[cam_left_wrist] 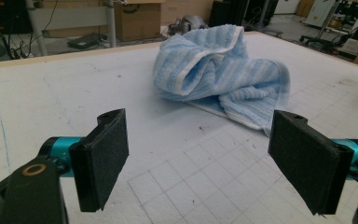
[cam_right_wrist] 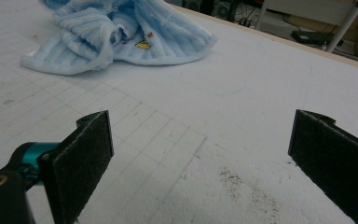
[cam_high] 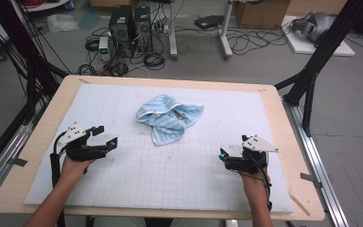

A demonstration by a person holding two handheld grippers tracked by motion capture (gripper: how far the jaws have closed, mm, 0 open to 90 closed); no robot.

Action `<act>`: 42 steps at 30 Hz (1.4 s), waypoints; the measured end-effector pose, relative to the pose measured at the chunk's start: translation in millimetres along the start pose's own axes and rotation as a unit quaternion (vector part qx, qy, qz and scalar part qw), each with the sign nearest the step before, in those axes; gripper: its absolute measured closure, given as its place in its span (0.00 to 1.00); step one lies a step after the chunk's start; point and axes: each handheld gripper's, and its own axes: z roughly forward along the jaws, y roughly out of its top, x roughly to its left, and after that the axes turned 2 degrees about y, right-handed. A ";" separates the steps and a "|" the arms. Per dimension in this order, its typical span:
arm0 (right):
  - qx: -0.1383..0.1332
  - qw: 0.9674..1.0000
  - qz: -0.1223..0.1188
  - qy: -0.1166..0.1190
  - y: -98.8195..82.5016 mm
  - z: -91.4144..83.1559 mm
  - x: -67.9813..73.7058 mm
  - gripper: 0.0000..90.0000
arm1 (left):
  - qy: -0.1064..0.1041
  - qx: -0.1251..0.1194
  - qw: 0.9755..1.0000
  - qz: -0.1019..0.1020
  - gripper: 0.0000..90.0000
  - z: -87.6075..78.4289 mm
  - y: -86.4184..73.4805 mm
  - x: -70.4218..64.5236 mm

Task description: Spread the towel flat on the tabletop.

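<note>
The left gripper (cam_high: 105, 135) and right gripper (cam_high: 225, 157) wait with jaws wide apart, holding nothing. The blue towel (cam_high: 169, 117) lies bunched mid-tabletop (cam_high: 42, 127), untouched. All the work is left.

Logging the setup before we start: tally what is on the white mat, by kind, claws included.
Blue striped towel, crumpled: 1
Claws, jaws wide apart and holding nothing: 2, the left claw and the right claw
Total: 3
</note>
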 end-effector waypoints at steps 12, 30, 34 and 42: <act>-0.001 1.000 0.000 0.004 -3.1 0.2 -0.3 0.06 | -0.001 0.000 1.000 -0.003 0.23 4.0 0.1 0.4; -0.005 1.000 0.008 0.026 -3.1 -2.6 8.7 0.06 | -0.026 -0.001 1.000 0.005 0.23 11.5 10.0 -10.2; -0.002 1.000 0.008 0.030 -3.2 0.0 11.3 0.06 | -0.036 0.001 0.999 0.009 0.23 16.7 18.6 -13.8; -0.003 0.999 0.007 0.038 -2.2 2.2 12.7 0.06 | -0.054 0.002 0.998 0.011 0.23 39.7 42.6 -22.3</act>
